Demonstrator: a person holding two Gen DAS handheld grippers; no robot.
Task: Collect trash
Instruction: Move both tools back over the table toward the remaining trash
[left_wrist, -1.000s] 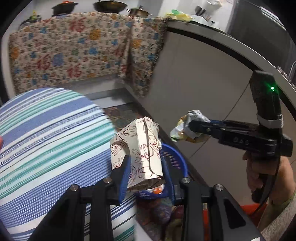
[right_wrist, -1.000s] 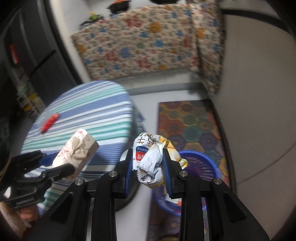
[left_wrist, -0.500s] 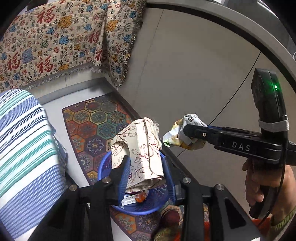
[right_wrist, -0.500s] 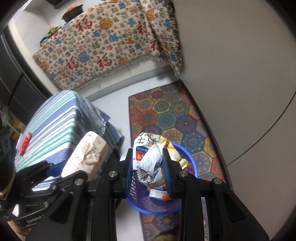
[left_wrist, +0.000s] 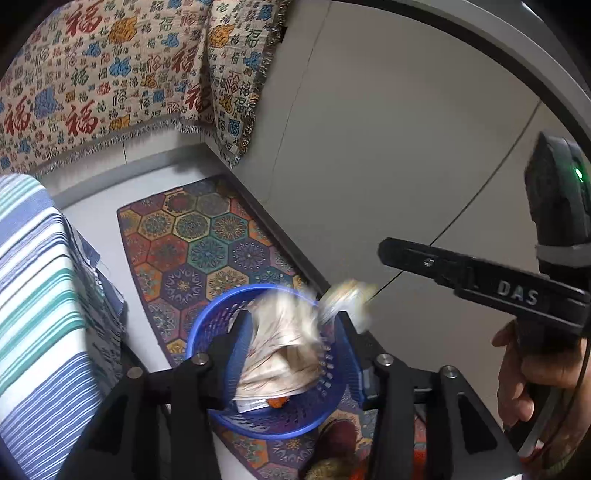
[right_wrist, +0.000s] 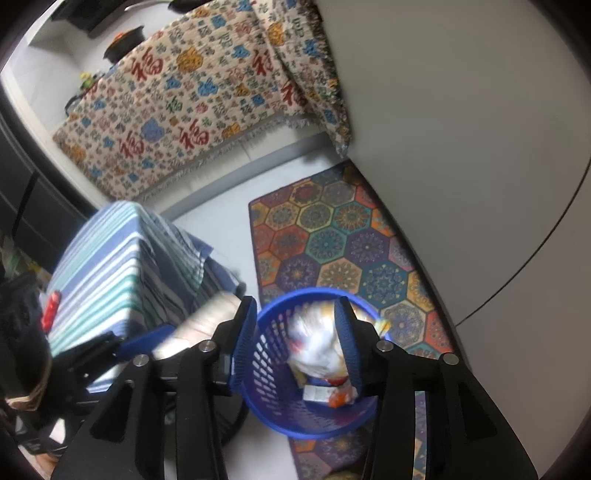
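left wrist, hexagon-patterned rug (left_wrist: 207, 236) on grey floor, blue basket (left_wrist: 273, 417), patterned wall cloth (left_wrist: 110, 81)

"DAS" on right claw (left_wrist: 406, 258); "福" on cloth (left_wrist: 110, 74)

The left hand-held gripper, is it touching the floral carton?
Cannot tell: in the left wrist view the blurred floral carton sits between the left hand-held gripper's open jaws.

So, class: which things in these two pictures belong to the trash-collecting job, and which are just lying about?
Part of the job:
- blue basket
- floral paper package, blurred, over the basket
- crumpled snack wrapper, blurred
- left claw and right claw, jaws just opened

Just lying about:
- hexagon rug
- striped cloth
- small red object
- patterned blanket
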